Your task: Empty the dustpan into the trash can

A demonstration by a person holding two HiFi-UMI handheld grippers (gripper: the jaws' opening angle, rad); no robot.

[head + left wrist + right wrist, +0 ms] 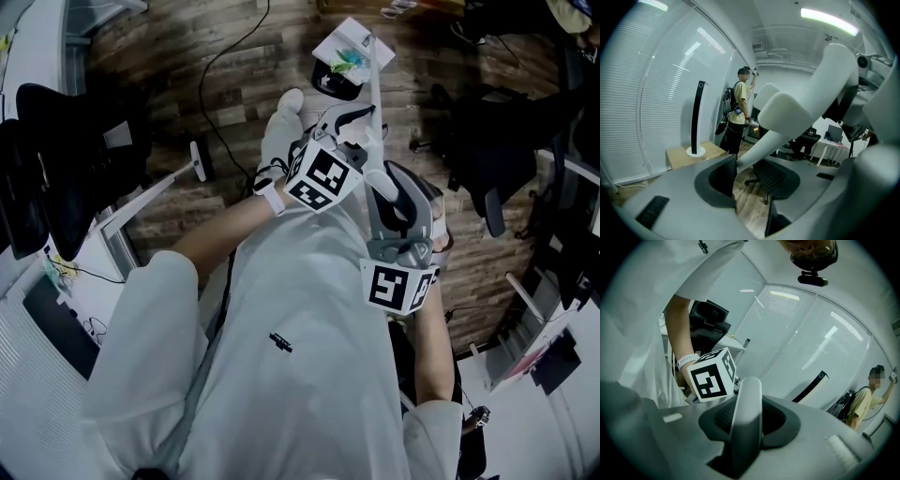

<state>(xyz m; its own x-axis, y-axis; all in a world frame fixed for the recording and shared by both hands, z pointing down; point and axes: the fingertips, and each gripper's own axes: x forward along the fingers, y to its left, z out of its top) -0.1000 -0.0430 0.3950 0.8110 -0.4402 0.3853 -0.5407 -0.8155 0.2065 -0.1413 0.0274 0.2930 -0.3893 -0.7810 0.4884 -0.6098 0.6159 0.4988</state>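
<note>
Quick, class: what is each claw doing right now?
Left claw: open, dustpan handle at its tips, not clamped.
Right claw: closed on the dustpan handle.

The dustpan (pixel 349 45) is white and square, with green and blue litter (pixel 347 59) lying in it. It hangs well ahead of and below both pairs of fingers, over the mouth of the round black trash can (pixel 334 88), which stands upright. Its long pale handle (pixel 746 394) runs back up from the pan. It crosses between the left gripper (pixel 747 176) fingers (pixel 724 174), against one pad, and is clamped between the right gripper (pixel 746 408) fingers (pixel 774 420).
</note>
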